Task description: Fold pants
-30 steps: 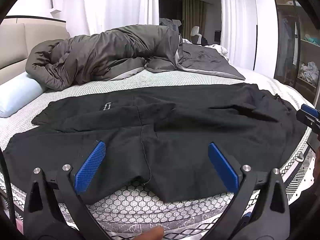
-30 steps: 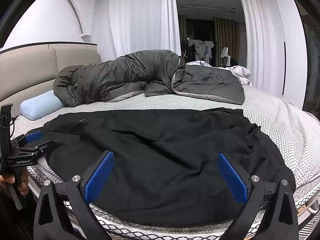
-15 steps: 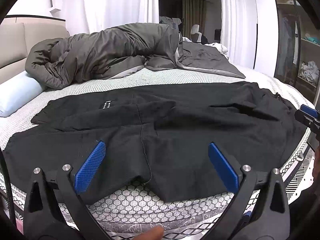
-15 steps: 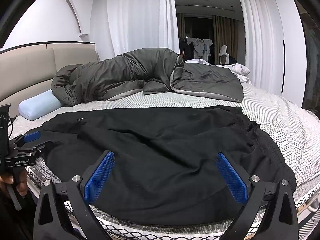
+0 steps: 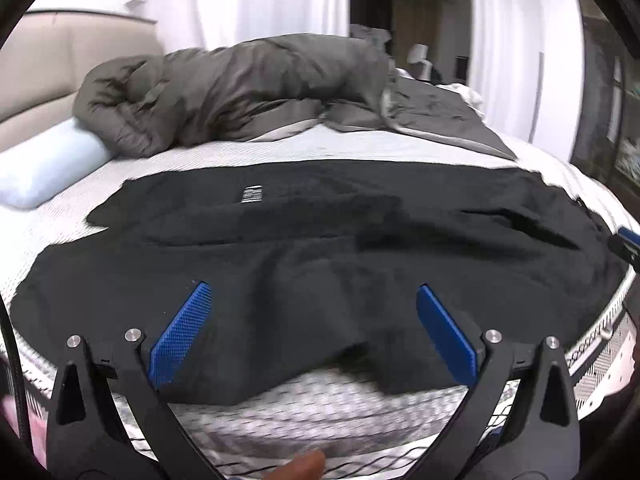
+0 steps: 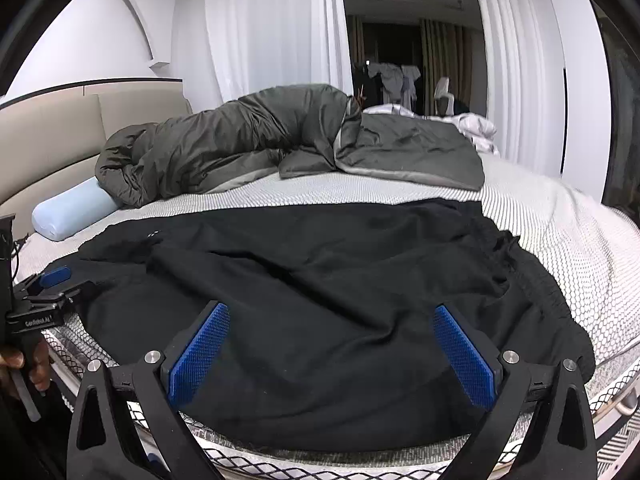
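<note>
1. Black pants (image 5: 320,248) lie spread flat across the near part of the bed (image 5: 360,148), length running left to right, waistband at the right end (gathered elastic edge clear in the right wrist view).
2. Near edge of the pants (image 6: 320,300) hangs close to the mattress edge; a notch of bare patterned cover shows between two lobes of cloth in the left wrist view.
3. Left gripper (image 5: 316,332): jaws spread wide, blue pads (image 5: 180,336) empty, hovering over the near hem, not touching cloth as far as can be told (frame is motion-blurred).
4. Right gripper (image 6: 332,352): jaws spread wide, nothing between the pads (image 6: 464,360), poised above the pants near the waistband side.
5. Each gripper shows in the other's view: left one at the far left edge, over the pant-leg end, held by a hand (image 6: 24,368); right one only as a blue tip at the far right edge.
6. Grey duvet (image 6: 280,140) is bunched at the far side of the bed, well apart from the pants.
7. Pale blue bolster (image 6: 72,212) lies at the left by the headboard (image 6: 52,136), its end tucked under the duvet.
8. A small white label (image 5: 252,194) shows on the pants' far-left part.
</note>
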